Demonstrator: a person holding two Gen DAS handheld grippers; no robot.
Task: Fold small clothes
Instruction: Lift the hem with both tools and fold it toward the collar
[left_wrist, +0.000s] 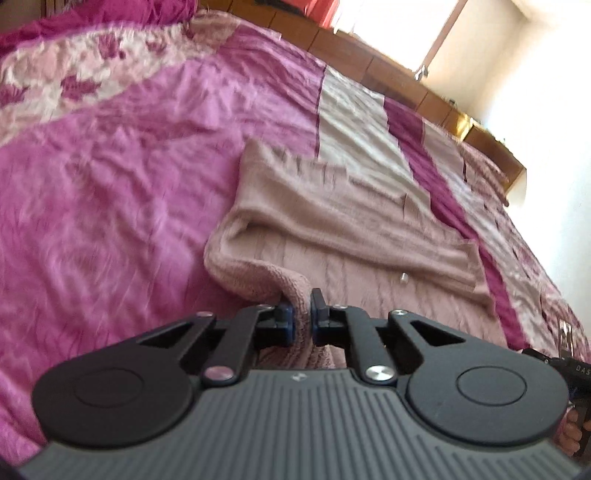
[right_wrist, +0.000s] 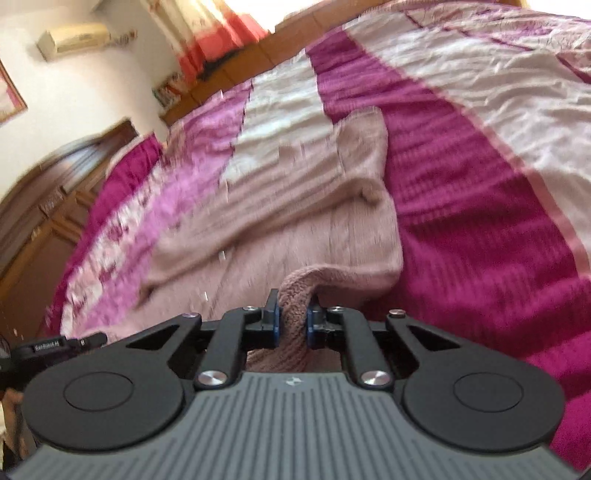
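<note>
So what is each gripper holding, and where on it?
Both hold the pink knit sweater: left gripper and right gripper each pinch its near edge, one towards either side.

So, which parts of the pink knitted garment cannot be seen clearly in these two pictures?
- Left wrist view: near hem of the pink knitted garment, hidden behind the left claw.
- Right wrist view: knit pattern blurred; near edge hidden behind the right claw.
- Small silvery speck: too small to identify.

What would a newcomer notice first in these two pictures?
First, the dusty-pink knitted sweater spread in the middle of the bed. Its near edge is bunched up and pinched by the left gripper and the right gripper. Under it lies the bright magenta and cream bedspread, which fills most of both views.
</note>
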